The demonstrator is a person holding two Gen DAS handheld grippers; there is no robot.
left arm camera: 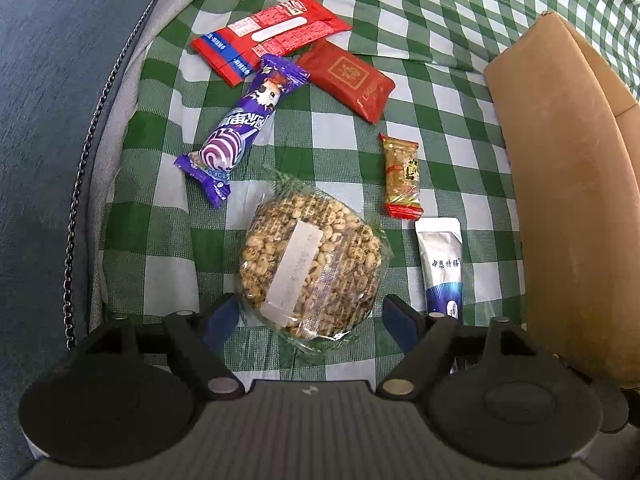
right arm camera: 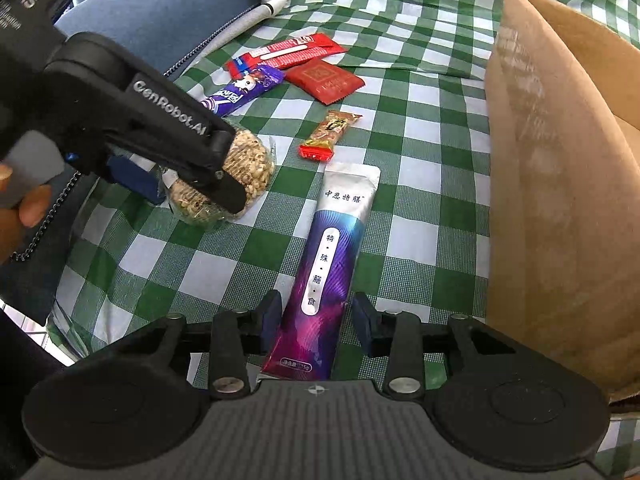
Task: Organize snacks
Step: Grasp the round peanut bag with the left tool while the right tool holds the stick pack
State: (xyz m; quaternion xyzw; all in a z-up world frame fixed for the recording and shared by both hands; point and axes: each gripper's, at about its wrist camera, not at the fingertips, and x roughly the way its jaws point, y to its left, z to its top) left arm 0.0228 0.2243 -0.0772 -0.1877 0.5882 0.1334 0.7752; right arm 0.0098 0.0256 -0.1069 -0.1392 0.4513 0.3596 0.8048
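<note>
My left gripper point(left arm camera: 310, 322) is open, its fingers on either side of a round puffed-grain cake in clear wrap point(left arm camera: 310, 262), which lies on the green checked cloth. The cake also shows in the right wrist view point(right arm camera: 244, 164), partly behind the left gripper point(right arm camera: 192, 184). My right gripper point(right arm camera: 318, 320) is open, its fingers straddling the lower part of a long silver and purple sachet point(right arm camera: 328, 260); the sachet also shows in the left wrist view point(left arm camera: 440, 268). Neither snack is lifted.
A brown paper bag point(right arm camera: 560, 184) stands at the right point(left arm camera: 568, 208). Further back lie a small orange candy bar point(left arm camera: 401, 176), a purple wrapper point(left arm camera: 244, 128), a dark red packet point(left arm camera: 348, 80) and a red biscuit pack point(left arm camera: 268, 36). A blue chair point(left arm camera: 52, 120) is at the left.
</note>
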